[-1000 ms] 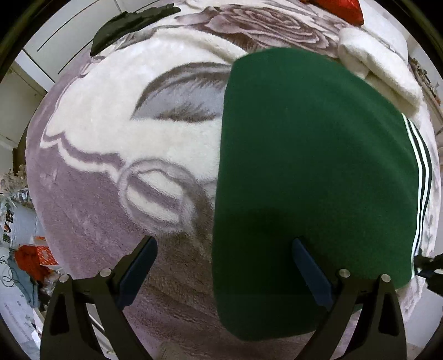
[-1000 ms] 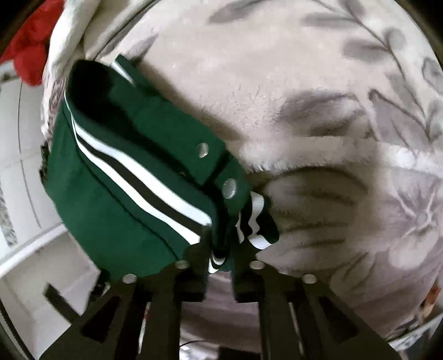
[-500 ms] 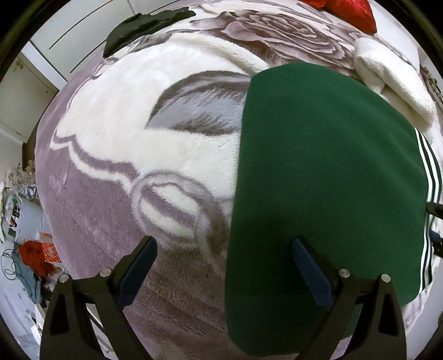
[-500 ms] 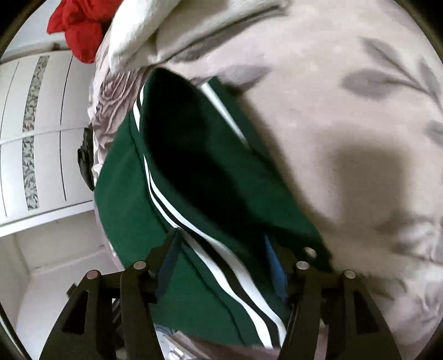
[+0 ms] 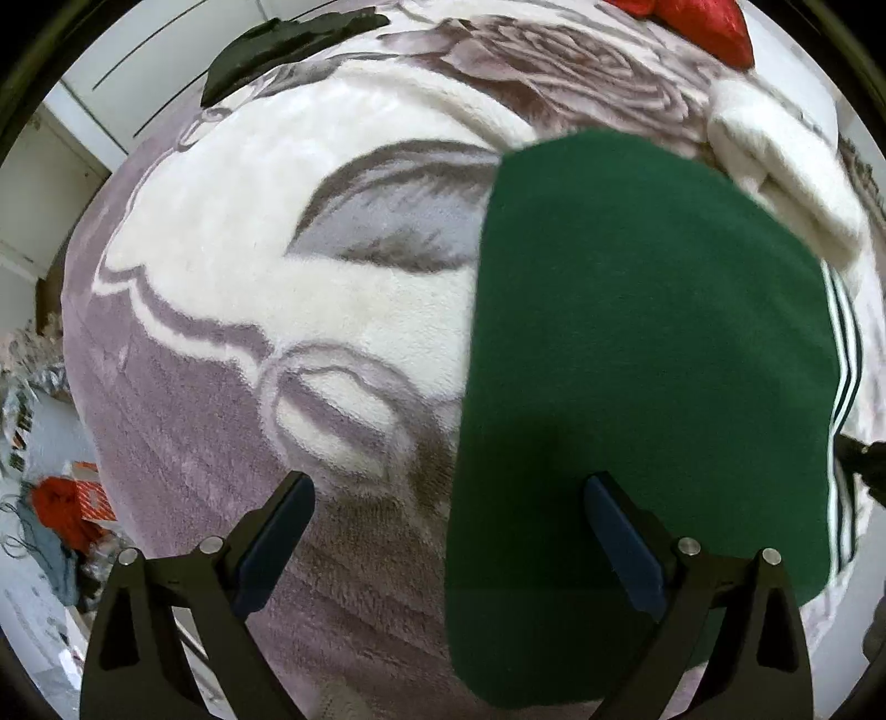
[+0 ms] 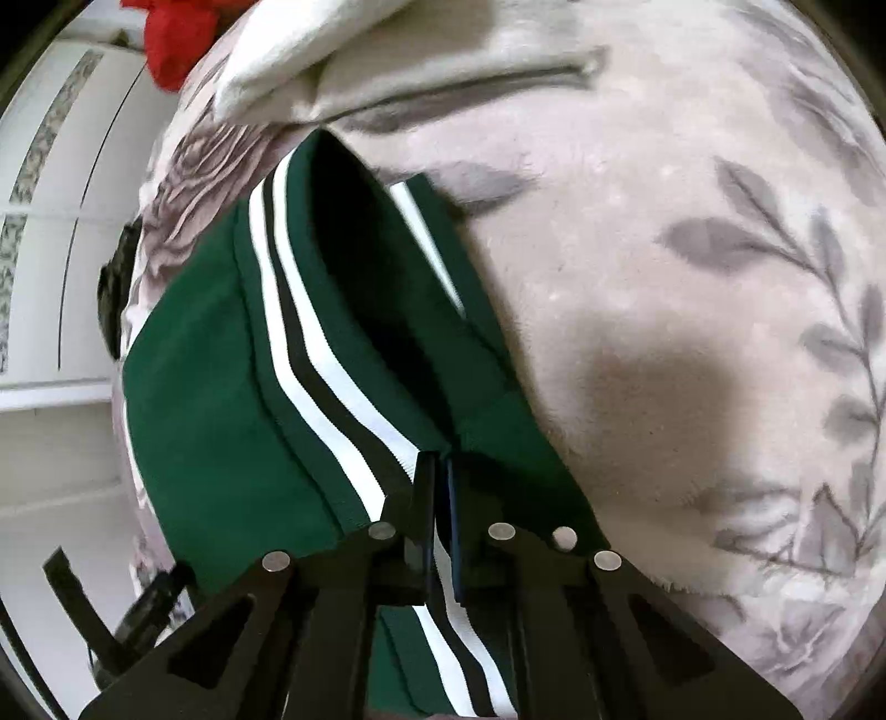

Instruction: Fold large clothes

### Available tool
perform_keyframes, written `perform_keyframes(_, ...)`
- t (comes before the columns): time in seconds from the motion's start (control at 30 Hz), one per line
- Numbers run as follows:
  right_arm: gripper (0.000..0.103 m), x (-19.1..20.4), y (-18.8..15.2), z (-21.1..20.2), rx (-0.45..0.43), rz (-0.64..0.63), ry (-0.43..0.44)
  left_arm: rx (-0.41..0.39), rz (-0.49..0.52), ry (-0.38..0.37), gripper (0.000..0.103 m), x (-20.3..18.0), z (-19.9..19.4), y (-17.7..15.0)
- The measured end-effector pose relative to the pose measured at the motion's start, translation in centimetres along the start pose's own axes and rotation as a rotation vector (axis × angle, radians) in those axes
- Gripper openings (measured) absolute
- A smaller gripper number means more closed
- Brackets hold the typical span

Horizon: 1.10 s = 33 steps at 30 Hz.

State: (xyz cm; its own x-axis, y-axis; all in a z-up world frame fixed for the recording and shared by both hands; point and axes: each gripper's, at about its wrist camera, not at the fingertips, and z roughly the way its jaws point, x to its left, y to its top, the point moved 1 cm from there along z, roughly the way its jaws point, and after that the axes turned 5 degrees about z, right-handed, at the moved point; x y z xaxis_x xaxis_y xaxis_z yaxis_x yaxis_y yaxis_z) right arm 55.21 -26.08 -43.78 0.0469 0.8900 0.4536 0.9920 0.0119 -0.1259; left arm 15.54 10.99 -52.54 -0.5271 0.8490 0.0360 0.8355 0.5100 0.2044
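A dark green garment [image 5: 637, 343] with a white and black striped hem lies folded flat on a flowered fleece blanket [image 5: 266, 277]. My left gripper [image 5: 448, 526] is open and empty above the garment's near left edge, one finger over the blanket, the other over the cloth. In the right wrist view my right gripper [image 6: 440, 487] is shut on the striped hem [image 6: 332, 387] of the green garment [image 6: 205, 399], whose opening gapes dark beside the stripes.
A folded cream cloth [image 5: 786, 166] lies at the garment's far right edge, also in the right wrist view [image 6: 343, 50]. A red cloth [image 5: 703, 22] and a dark item [image 5: 277, 44] lie at the blanket's far side. White cabinets [image 6: 50, 221] stand beyond the bed.
My right gripper opened, shifted along the striped hem, and has shut on it again. My left gripper stays open and has drifted slightly over the garment.
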Motion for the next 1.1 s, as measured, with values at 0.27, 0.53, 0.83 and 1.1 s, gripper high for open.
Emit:
perform_keyframes(0.27, 0.089, -0.7, 1.4, 0.2, 0.077, -0.096, 0.080, 0.013, -0.113, -0.285, 0.100, 3.8, 2.8, 1.8)
perform_keyframes(0.53, 0.103, -3.9, 3.6, 6.6, 0.273, -0.117, 0.229, 0.077, -0.122, -0.616, 0.100, 2.3, 7.6, 3.8)
perform_keyframes(0.83, 0.103, -1.3, 3.4, 9.9, 0.480, -0.162, 0.415, 0.095, -0.117, -0.765, 0.100, 1.4, 9.0, 4.9)
perform_keyframes(1.1, 0.057, -2.4, 1.7, 8.0, 0.426, 0.021, 0.432, 0.109, -0.090, -0.784, 0.100, 1.5, 9.0, 5.8)
